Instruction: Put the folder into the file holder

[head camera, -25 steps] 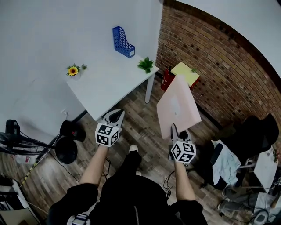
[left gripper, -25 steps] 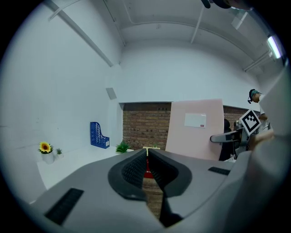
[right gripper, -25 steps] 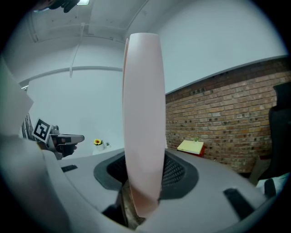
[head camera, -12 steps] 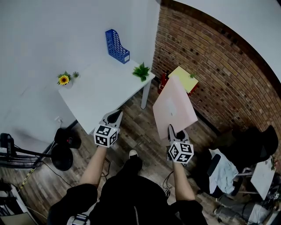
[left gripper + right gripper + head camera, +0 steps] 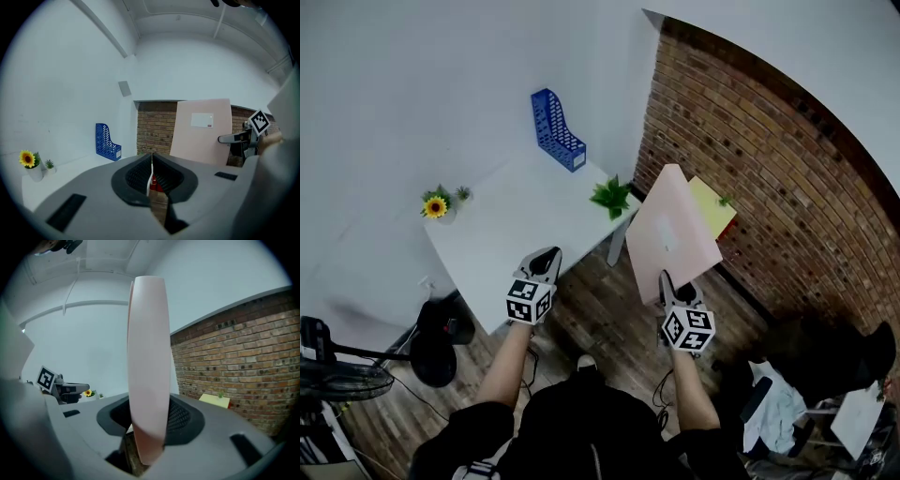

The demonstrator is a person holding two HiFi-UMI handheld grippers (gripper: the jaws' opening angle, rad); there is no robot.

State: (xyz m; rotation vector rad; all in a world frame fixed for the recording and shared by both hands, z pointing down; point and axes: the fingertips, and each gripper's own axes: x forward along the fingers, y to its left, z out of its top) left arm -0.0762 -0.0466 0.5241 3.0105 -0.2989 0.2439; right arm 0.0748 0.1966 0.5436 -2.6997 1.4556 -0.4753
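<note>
We've got the folder (image 5: pixel 675 234) up in the air at our one o'clock, clear of the floor and off the end of the white table (image 5: pixel 516 230). The right gripper (image 5: pixel 667 284) is clamped on its lower edge, pads pressing either face. The left gripper (image 5: pixel 547 260) hangs at eleven o'clock with its jaws pressed together on nothing.

How will it handle? We'd call it light. It stands straight up from a pinch at the bottom edge with no sag, so the covers look stiff enough. But it's a broad, flat sheet on a narrow grip, so we'd expect it to swing or twist if we turn fast. The faces look smooth too, so it may slip. The lower edge suits us for now; taking hold nearer the middle of that edge would steady it for the drop.

To look at, it's pale pink and rectangular, with a small white label high on one face. Edge-on, it shows as a slim band.

The blue file holder (image 5: pixel 555 131) sits well apart at eleven o'clock, at the table's far end by the wall.
</note>
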